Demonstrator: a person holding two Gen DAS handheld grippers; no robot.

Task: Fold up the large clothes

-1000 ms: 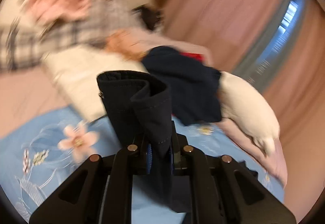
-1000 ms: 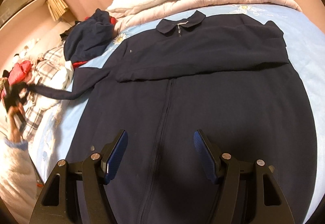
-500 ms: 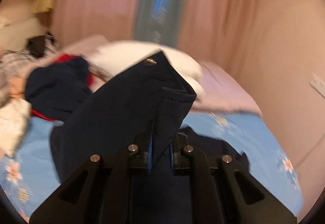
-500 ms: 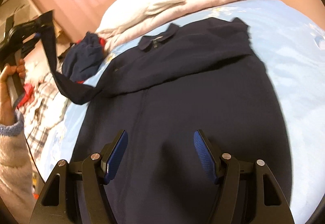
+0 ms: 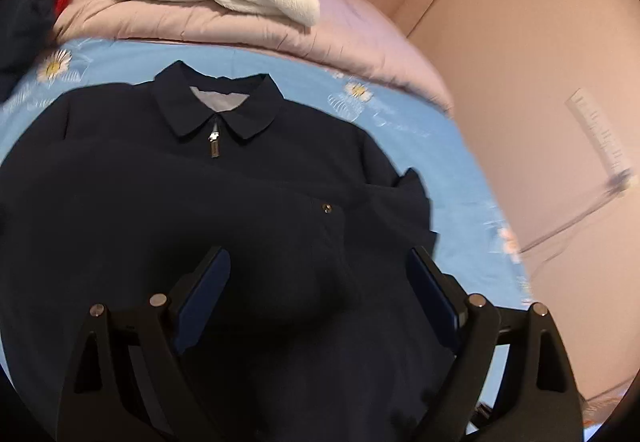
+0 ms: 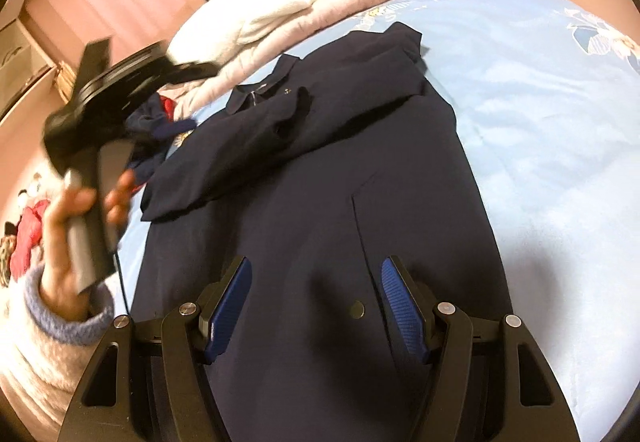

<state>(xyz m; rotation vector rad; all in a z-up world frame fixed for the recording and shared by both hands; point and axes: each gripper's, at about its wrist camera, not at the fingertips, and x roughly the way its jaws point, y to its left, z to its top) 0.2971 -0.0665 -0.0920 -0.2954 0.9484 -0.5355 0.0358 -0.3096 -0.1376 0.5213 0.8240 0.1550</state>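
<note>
Floral blue bedsheet [image 5: 404, 129], smooth navy coat [image 5: 120, 209]

The person is wearing a fluffy cream sleeve [image 6: 36, 354] with a pale blue ribbed cuff [image 6: 64, 322]. Each gripper is showing black angular arms, silver round screws [image 6: 445, 308] and ridged blue pads on its fingers [image 6: 394, 302]; a thin black cable [image 6: 122, 282] is trailing from the left handle.

Navy zip-front coat [image 6: 304, 201] lies flat, face up on the bed, collar toward 11 o'clock, both sleeves folded across the chest.
</note>
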